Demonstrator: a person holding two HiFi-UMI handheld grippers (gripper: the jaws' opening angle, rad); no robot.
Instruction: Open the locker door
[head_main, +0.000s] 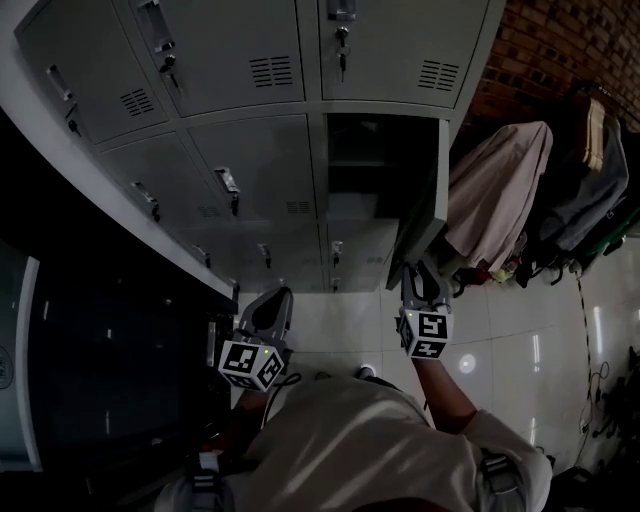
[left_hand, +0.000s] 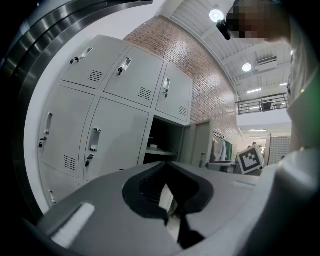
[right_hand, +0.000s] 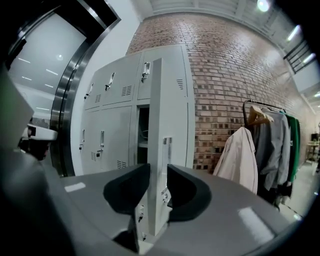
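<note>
your right gripper (head_main: 421, 275) is pinching the free edge of the locker door (head_main: 425, 210), one pad on each face of the panel, and the right gripper view shows that edge standing upright between the jaws, with the door's narrow handle plate (right_hand: 167, 150) just above the pads. the door belongs to the right-hand column of the grey locker bank (head_main: 250, 150), middle row, and it stands swung well out from the front, so that you see it nearly edge-on from above. behind it the open compartment (head_main: 365, 165) shows dark, with a pale shelf across it. every other door in view sits flush and closed, each with its handle and vent slots. your left gripper (head_main: 279, 293) hangs lower and to the left, apart from the lockers and over the pale tiled floor (head_main: 520, 330); its jaws are pressed together at the tips with nothing between them, and its marker cube (head_main: 250, 362) faces up toward you. to the right of the open door a brick wall (head_main: 560, 40) runs back, and a light coat (head_main: 495, 195) hangs beside darker garments on a rail, close to the door but not touching it as far as can be seen. at your left a dark glossy panel (head_main: 110, 370) in a metal frame runs along the side of the locker bank.
</note>
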